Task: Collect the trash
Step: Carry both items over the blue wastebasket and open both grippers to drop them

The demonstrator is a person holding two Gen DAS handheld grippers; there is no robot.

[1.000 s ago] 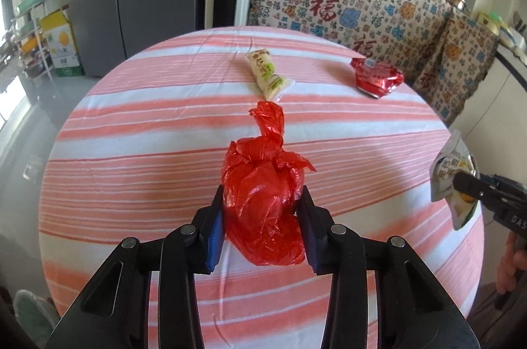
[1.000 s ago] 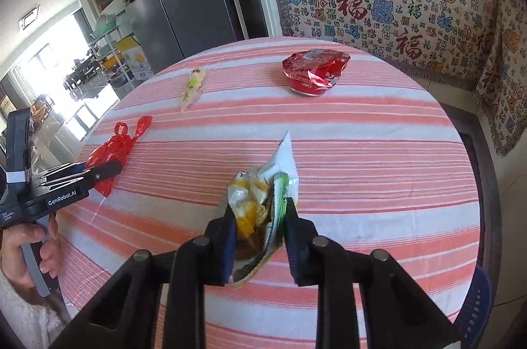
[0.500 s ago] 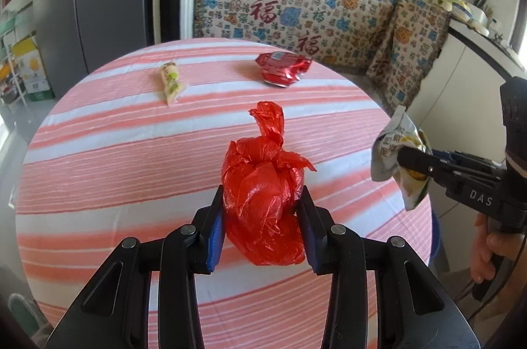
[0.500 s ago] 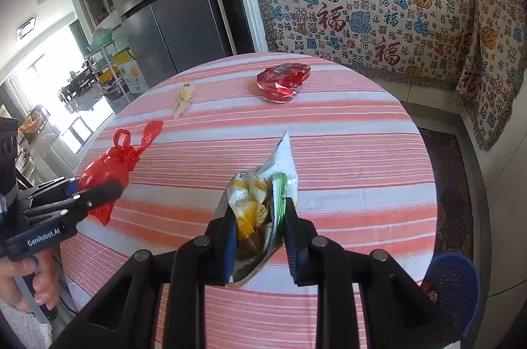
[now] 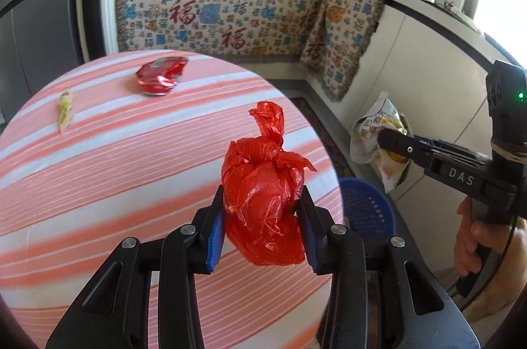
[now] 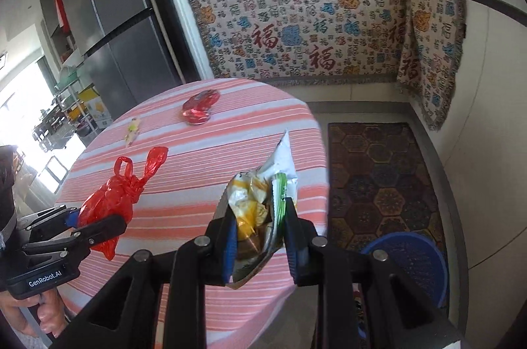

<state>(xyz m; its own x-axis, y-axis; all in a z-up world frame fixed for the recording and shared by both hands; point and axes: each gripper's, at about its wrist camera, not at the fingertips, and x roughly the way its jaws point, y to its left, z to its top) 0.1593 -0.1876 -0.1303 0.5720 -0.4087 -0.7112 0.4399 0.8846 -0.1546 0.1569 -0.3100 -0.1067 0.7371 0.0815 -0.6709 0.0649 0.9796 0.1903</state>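
My left gripper (image 5: 262, 217) is shut on a knotted red plastic bag (image 5: 263, 194) and holds it in the air over the table's right edge; it also shows in the right wrist view (image 6: 108, 204). My right gripper (image 6: 258, 237) is shut on a crumpled yellow and white snack bag (image 6: 263, 201), held off the table's right side; it also shows in the left wrist view (image 5: 382, 138). A blue basket bin (image 6: 415, 263) stands on the floor below and right, also in the left wrist view (image 5: 369, 210).
A red foil wrapper (image 5: 161, 75) and a small green and yellow wrapper (image 5: 65, 112) lie on the round striped table (image 5: 98, 171). A patterned rug (image 6: 375, 177) covers the floor. Cloth-draped counters (image 6: 313, 29) and a fridge (image 6: 108, 29) stand behind.
Both grippers have swung right and lifted away from the table with their loads. The blue bin and floor have come into view.
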